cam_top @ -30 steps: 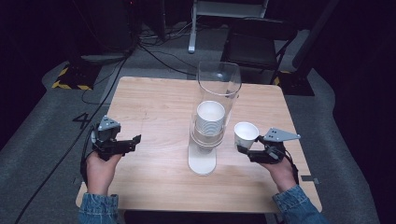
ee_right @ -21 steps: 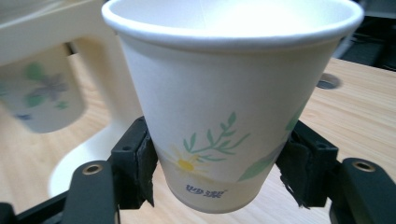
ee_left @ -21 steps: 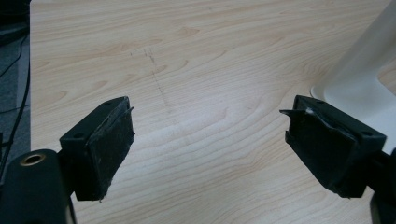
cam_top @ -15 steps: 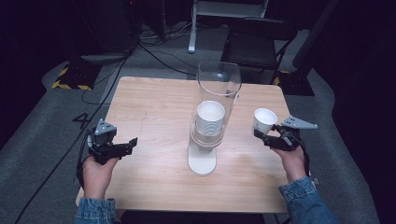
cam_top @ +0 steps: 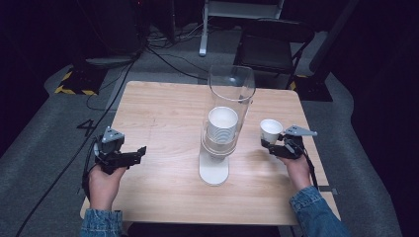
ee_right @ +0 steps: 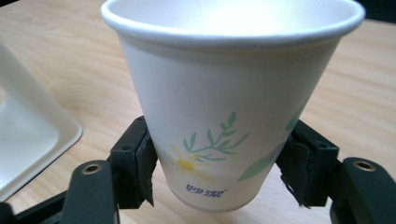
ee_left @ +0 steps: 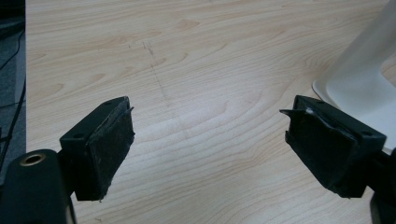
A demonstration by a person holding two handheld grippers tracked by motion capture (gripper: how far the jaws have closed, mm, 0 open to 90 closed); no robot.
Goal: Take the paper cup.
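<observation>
I see my right gripper [ee_right: 219, 175] clamping an upright white flower-printed paper cup [ee_right: 229, 102] above the pale wooden table [ee_right: 56, 60]; a white base plate [ee_right: 28, 135] lies left.

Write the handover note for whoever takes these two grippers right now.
Right gripper: shut on the paper cup, upright, jaws clamped low on its sides; in the high view it is held right of the dispenser.
Left gripper: open, holding nothing, over the bare table at the left.
Cup dispenser: clear tube on a white base at table centre, a stack of cups inside.
Done: one cup is out and in the right gripper's grip.
Left: probably to set that cup down on the table; where cannot be told.
</observation>
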